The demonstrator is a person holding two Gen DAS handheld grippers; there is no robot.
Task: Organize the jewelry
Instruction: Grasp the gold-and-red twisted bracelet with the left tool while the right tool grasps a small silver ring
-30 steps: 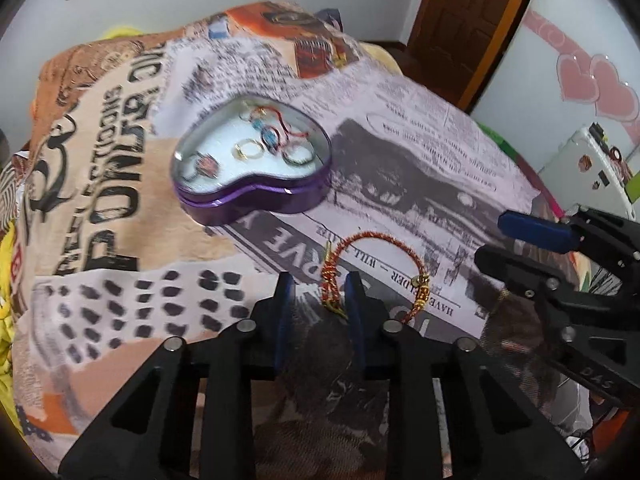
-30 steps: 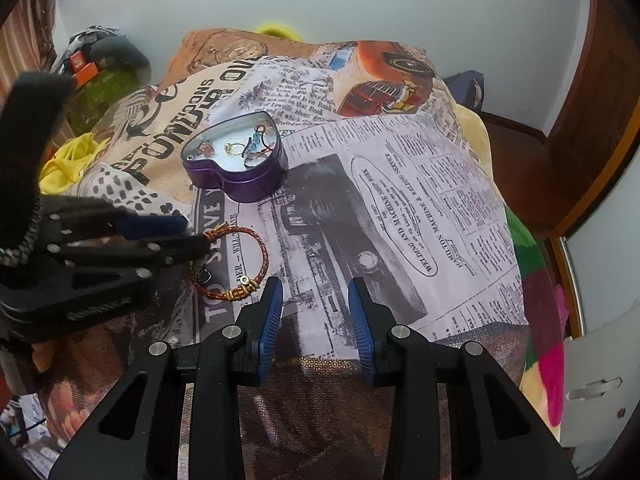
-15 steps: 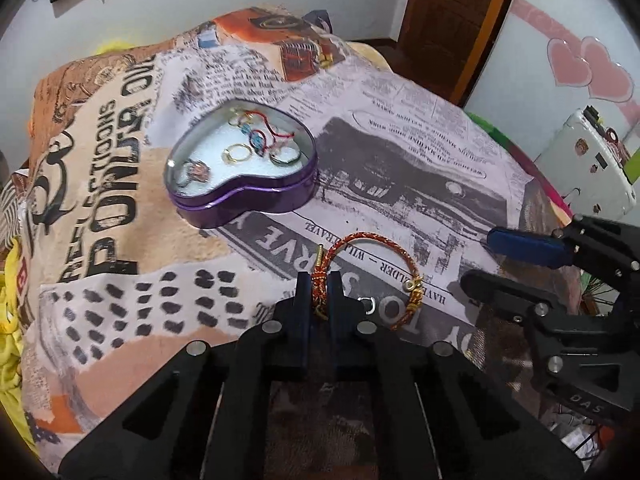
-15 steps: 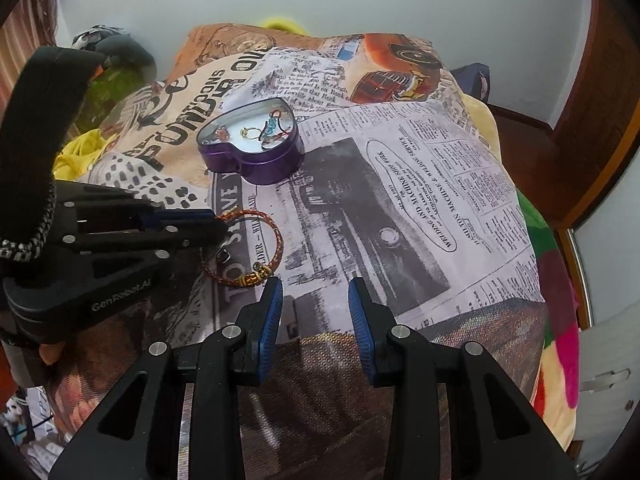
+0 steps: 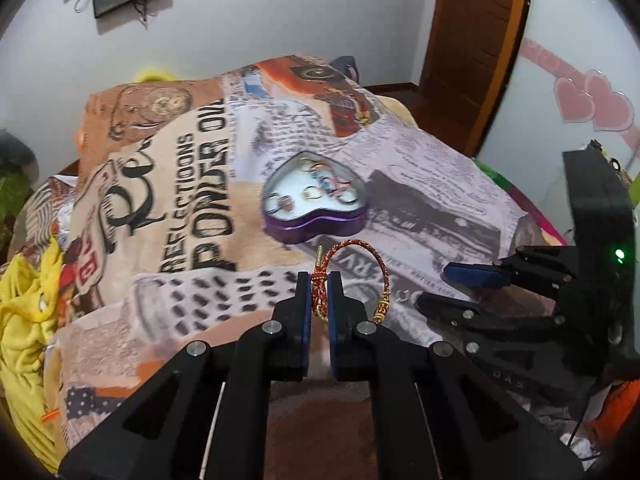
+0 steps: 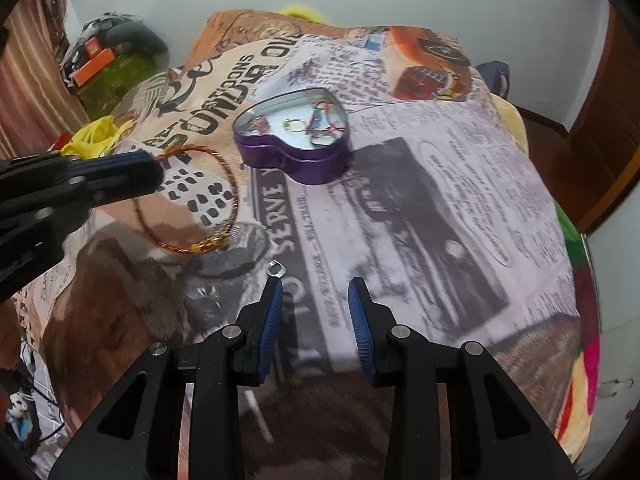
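Observation:
My left gripper (image 5: 319, 286) is shut on a red and gold corded bracelet (image 5: 384, 270) and holds it lifted above the printed blanket (image 5: 180, 200). The bracelet hangs from the left gripper (image 6: 154, 170) in the right wrist view too (image 6: 232, 196). A purple heart-shaped tin (image 5: 316, 224) with several rings and a red cord inside sits just beyond, also in the right wrist view (image 6: 296, 152). My right gripper (image 6: 315, 292) is open and empty over the blanket, seen at the right in the left wrist view (image 5: 452, 284). A small silver ring (image 6: 277, 269) lies by its left fingertip.
The bed's blanket (image 6: 420, 200) drops off at the right edge. Yellow cloth (image 5: 28, 312) lies at the left side. A wooden door (image 5: 476, 40) and a white wall with pink hearts (image 5: 592, 104) stand at the right.
My left gripper closed on the bracelet's knot and lifted it off the blanket. The right gripper stayed open and shifted slightly forward.

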